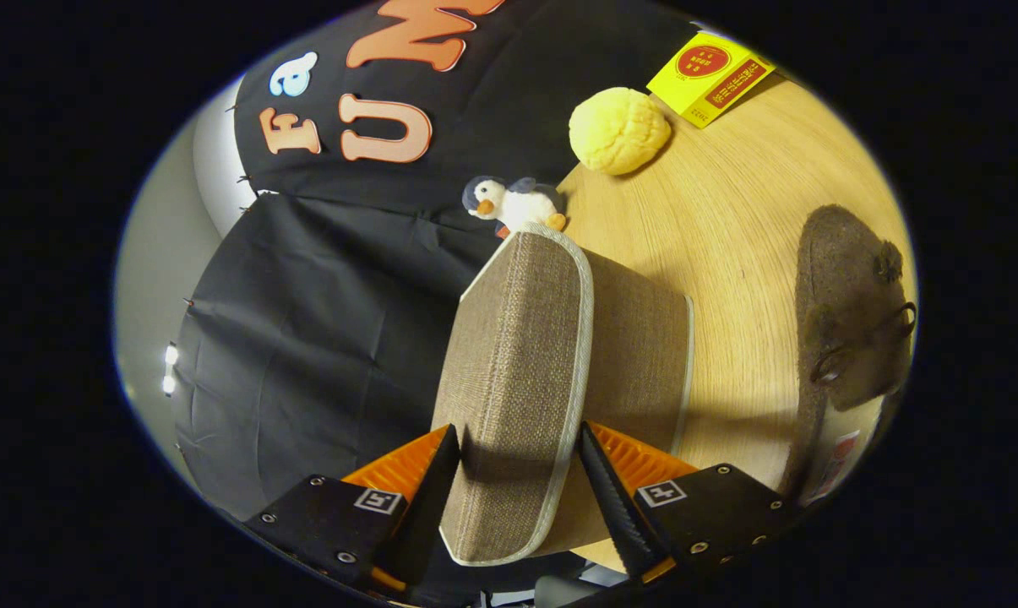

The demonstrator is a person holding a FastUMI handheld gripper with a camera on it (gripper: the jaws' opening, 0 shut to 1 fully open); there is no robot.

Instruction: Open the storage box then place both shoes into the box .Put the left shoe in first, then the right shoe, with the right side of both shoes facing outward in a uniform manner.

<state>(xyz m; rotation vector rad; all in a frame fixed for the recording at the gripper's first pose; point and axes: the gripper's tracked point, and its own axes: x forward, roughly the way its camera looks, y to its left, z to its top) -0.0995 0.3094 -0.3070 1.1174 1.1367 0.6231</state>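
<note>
Gripper view: gripper (517,485) pinching storage box lid (517,371), swinging it open; brown shoe (851,312) waiting on table (728,219), nothing boxed yet.

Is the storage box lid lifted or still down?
Lifted: the tool is shut on the lid, which stands up off the box.
</note>
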